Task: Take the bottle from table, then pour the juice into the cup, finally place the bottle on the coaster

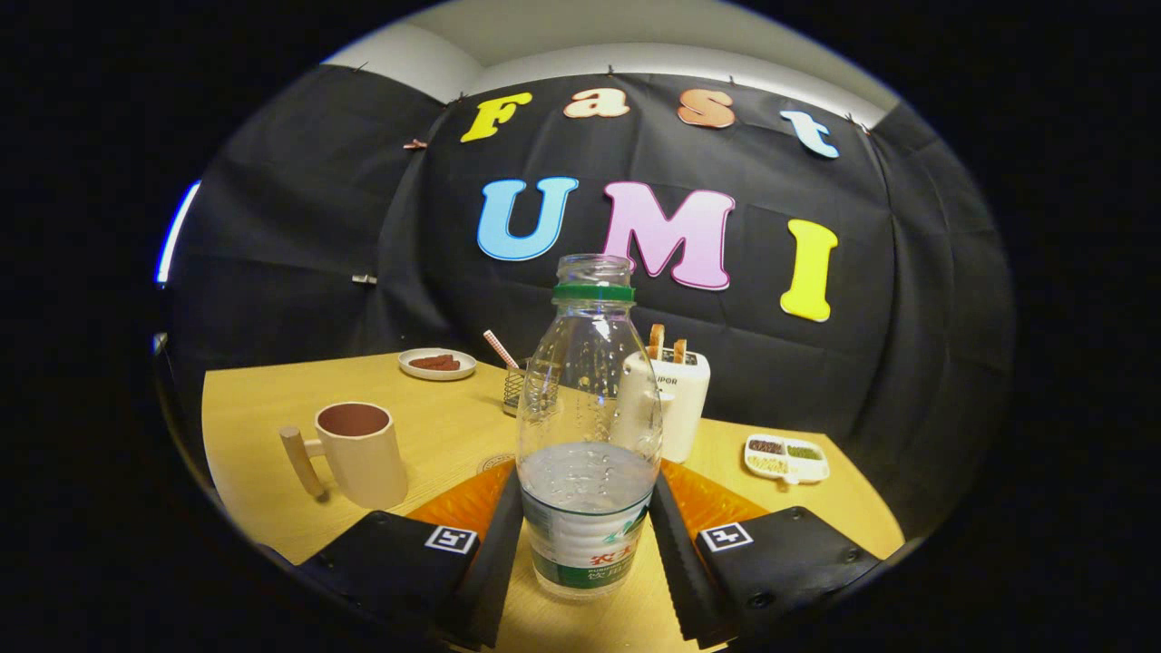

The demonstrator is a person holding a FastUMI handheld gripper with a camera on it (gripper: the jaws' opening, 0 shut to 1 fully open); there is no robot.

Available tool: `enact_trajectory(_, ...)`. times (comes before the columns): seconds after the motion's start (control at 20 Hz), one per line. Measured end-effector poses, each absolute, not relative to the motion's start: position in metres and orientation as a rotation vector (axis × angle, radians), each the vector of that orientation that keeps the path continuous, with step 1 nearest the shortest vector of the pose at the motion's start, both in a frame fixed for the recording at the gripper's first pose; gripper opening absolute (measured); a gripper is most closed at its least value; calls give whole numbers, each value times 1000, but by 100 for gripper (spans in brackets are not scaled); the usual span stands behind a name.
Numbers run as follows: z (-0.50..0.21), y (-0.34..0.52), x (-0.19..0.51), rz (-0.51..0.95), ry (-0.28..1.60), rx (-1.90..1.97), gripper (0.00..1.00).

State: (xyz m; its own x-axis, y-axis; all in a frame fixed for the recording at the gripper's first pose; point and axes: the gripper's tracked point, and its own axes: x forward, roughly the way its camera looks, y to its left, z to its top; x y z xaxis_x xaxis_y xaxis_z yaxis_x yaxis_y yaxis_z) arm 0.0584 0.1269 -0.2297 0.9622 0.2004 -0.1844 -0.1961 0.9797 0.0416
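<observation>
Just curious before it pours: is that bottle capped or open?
Open. The bottle standing between the gripper fingers has a bare mouth above its green neck ring, no cap.

My fingers (588,535) flank the bottle (588,435), standing upright and uncapped between them. Bare table (435,426) lies open leftward to the cup (361,452). Behind the bottle, a toaster (676,399) and mesh holder (517,388) crowd the way; a divided dish (785,458) sits right.
</observation>
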Motion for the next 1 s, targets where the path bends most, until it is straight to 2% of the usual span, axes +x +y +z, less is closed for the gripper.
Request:
enact_trajectory(0.2, -177, 124, 65, 181, 155, -110, 74)
enact_trajectory(0.5, -138, 124, 67, 111, 157, -434, 70)
enact_trajectory(0.85, -171, 158, 72, 163, 254, -733, 70)
enact_trajectory(1.0, -186, 170, 78, 185, 286, -856, 67)
